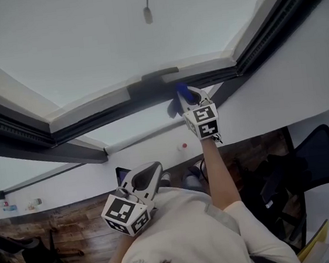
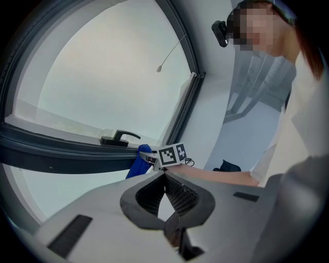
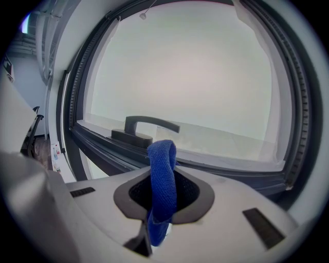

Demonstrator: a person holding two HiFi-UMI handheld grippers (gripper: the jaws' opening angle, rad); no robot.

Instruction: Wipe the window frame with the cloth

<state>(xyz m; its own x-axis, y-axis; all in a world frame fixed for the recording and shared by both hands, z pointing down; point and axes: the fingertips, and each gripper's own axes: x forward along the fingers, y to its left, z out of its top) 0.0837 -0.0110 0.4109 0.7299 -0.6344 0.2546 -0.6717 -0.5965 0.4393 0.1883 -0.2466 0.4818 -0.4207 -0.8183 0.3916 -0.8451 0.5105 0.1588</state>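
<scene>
**A:** Where's the cloth; can you see it from there?

**B:** Yes; the blue cloth (image 3: 162,172) is pinched in the right gripper (image 3: 163,198); the jaws are closed down on it, a folded loop stands up out of them, and a short end shows on the near side.

**A:** And the gripper itself?

**B:** Up at the window frame (image 1: 148,93), centre of the head view, at the end of an outstretched arm (image 1: 219,169); the cloth sticks out ahead of the jaw tips, right at the dark lower rail, just beside the handle (image 1: 161,73) and to its right in the picture; in the right gripper view the loop rises in front of the rail, right of the handle's base; whether the fabric actually presses on the rail, I cannot tell.

**A:** What about the other one?

**B:** The left gripper (image 2: 165,191) is low, lower middle of the head view, close to the person's chest and well apart from the frame; its jaws meet at the tips with nothing between them; its own view catches the cloth as a blue fold under the rail, at the right gripper's tip.

**A:** Anything else up there?

**B:** A pull cord (image 1: 148,11) at the top centre against the pale pane; an office chair (image 1: 326,154) at the lower right.
</scene>
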